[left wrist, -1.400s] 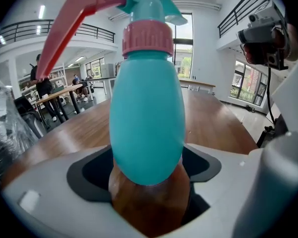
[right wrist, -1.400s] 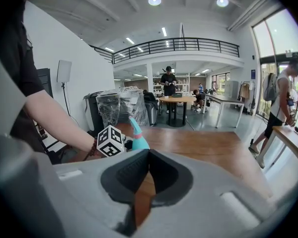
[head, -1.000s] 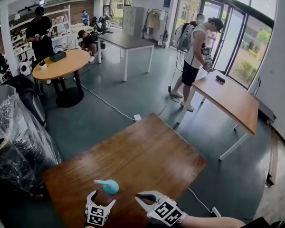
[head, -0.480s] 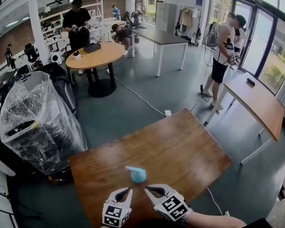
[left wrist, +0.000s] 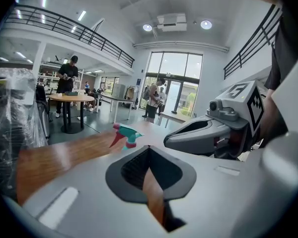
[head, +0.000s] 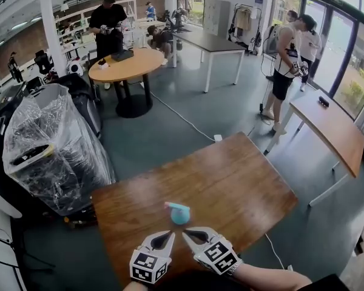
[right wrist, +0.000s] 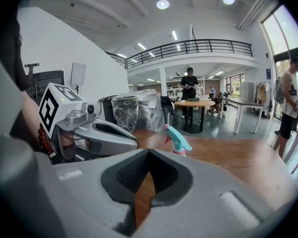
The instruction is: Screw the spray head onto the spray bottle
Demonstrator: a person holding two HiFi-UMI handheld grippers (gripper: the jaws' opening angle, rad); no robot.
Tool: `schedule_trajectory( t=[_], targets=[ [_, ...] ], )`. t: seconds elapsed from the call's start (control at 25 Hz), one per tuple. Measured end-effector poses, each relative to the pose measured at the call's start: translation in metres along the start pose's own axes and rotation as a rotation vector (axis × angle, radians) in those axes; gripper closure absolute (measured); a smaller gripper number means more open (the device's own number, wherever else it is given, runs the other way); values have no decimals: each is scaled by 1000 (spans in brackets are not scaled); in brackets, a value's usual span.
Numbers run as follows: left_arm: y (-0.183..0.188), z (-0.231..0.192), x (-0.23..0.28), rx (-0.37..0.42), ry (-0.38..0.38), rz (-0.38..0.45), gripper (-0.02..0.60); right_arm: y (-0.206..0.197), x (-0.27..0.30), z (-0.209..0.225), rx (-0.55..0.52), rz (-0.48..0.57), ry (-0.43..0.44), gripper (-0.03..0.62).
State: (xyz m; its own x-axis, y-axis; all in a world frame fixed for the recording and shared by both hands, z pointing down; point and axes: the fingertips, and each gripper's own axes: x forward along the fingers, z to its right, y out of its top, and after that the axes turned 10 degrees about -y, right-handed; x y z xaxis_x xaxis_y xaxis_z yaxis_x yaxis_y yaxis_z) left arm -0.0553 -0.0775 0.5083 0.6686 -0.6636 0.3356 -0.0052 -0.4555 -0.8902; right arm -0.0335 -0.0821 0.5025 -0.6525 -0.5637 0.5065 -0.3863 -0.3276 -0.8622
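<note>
Two grippers hung side by side over the near edge of the wooden bench (head: pixel 249 193), tips pointing away from the person. The left gripper (head: pixel 162 237) had just been closing; its fingers (left wrist: pixel 131 168) were pressed together with nothing between them, and only the wood of the bench showed through the slit below. The right gripper (head: pixel 194 234) was likewise drawn tight and empty. Each carried its marker cube at the rear, and a bare forearm (head: pixel 267 277) ran back from the right one.

Just beyond the two tips, and apart from both, stood the spray head (head: pixel 179 213) on the bench: teal, with a pink nozzle pointing to the left in the head view and a red trigger beneath it. In both gripper views its lower part was hidden behind the gripper's own body, so I could not tell what it sat on.

Farther off, a bulky thing wrapped in clear plastic (head: pixel 48 144) stood on the floor left of the bench. A person in black (head: pixel 109 26) stood behind a round table (head: pixel 130 65), and another person in a white top (head: pixel 288 53) stood near a second wooden table (head: pixel 327 126) at the right.
</note>
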Motion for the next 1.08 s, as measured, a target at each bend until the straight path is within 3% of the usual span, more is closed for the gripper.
schedule_trajectory(
  t=[0.84,1.08],
  targets=[
    [2,8,10,2,9,-13,565,2,-8,12,-15,5,-32,602],
    [2,8,10,2,12,-12,565,-6,-7,6,-7,-10,4,602]
  ],
)
